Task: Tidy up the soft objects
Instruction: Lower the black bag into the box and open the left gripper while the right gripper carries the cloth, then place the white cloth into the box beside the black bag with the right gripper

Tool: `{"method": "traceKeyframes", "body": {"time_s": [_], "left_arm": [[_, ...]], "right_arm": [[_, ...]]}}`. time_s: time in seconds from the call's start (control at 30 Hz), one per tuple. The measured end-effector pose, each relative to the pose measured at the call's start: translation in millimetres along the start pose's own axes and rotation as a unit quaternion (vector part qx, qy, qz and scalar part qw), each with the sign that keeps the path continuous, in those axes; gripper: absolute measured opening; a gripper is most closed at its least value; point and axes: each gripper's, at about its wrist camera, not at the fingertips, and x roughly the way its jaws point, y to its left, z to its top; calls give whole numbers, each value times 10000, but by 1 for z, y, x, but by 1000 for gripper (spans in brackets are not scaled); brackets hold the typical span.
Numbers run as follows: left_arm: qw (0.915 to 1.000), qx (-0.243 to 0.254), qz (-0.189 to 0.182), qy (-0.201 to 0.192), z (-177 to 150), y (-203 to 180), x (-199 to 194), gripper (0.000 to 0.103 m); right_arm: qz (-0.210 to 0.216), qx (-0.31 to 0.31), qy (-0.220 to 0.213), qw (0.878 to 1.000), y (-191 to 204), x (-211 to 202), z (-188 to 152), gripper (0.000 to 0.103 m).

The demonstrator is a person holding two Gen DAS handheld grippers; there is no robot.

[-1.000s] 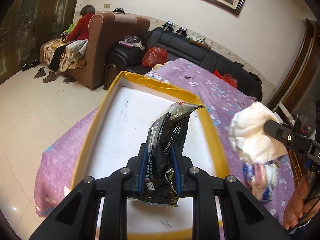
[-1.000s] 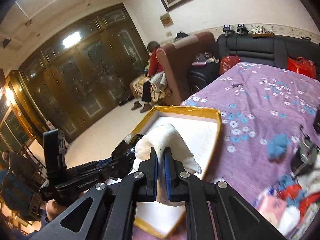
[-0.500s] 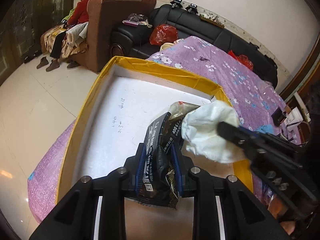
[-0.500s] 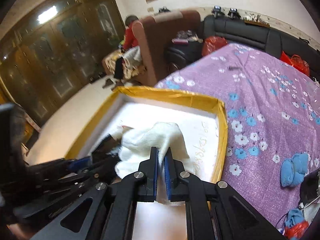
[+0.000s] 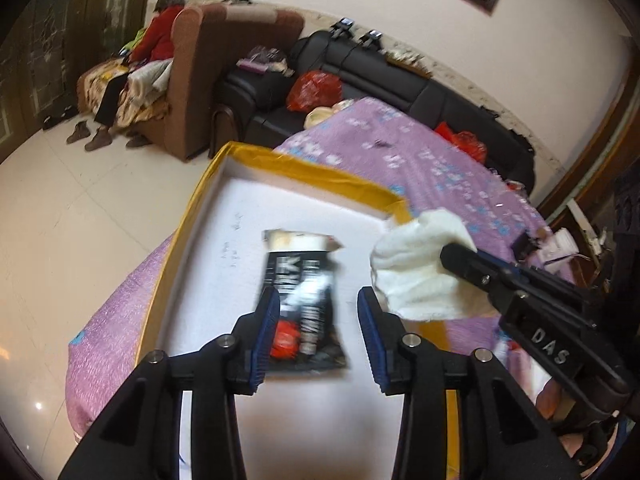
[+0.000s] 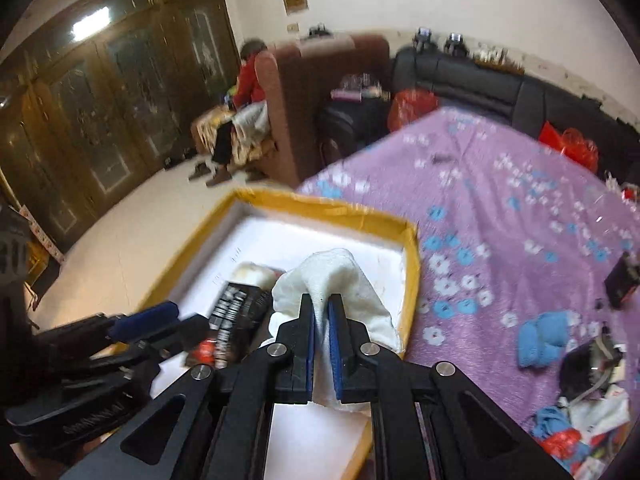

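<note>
A black snack packet (image 5: 304,304) lies blurred over the white floor of the yellow-rimmed box (image 5: 320,172). My left gripper (image 5: 319,300) hangs just above it; its jaws are opening, and the packet sits between them with neither pad pressing on it. The right gripper (image 6: 320,304) is shut on a white cloth (image 6: 332,276), which it holds over the box's right side. In the left wrist view that cloth (image 5: 416,264) hangs to the right of my left fingers. The packet (image 6: 236,320) shows left of the cloth in the right wrist view.
The box stands on a table under a purple flowered cloth (image 6: 520,220). A blue soft item (image 6: 544,338) and a heap of mixed things (image 6: 592,400) lie to the right. Behind are a black sofa (image 5: 400,84) and a brown armchair (image 5: 224,60) beside a seated person (image 5: 160,32).
The left jaws have spread and the black packet has slipped out of them into the box. The right gripper with the white cloth has shifted to the packet's right.
</note>
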Motion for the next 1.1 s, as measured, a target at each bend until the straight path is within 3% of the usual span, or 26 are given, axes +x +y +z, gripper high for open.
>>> {"method": "traceKeyframes", "body": {"time_s": [0.17,0.27,0.5,0.6,0.67,0.77,0.9,1.1], "left_arm": [[9989,208,-254,-341,1,-30,-45,39],[9974,392,-177,-580,1,-47,-70,38],[9931,389,-458,-1011,-6,-55,-103,40],[9924,375,-606,-1007,-18,-62,-98,41],[9934,486,-600,-847,-26,-72,-88,41],[9935,671,-599,-697,-37,-85,-72,41],[9942,560,-676,-624,-49,-86,-54,41],[9949,300,-741,-608,-65,-74,-43,41]], "right_arm": [[-66,-534,-559,9970,30,-63,-1,8],[-127,-731,-740,9945,39,-87,-10,8],[207,-307,-878,9954,6,-120,-19,8],[-47,-220,-1214,9923,-16,-145,-26,8],[-583,-570,-1383,9870,-16,-153,-31,8],[-896,-996,-1440,9805,-10,-154,-50,8],[-421,-650,-1003,9919,-17,-137,-76,8],[-271,-240,-862,9956,-40,-133,-99,9]]}}
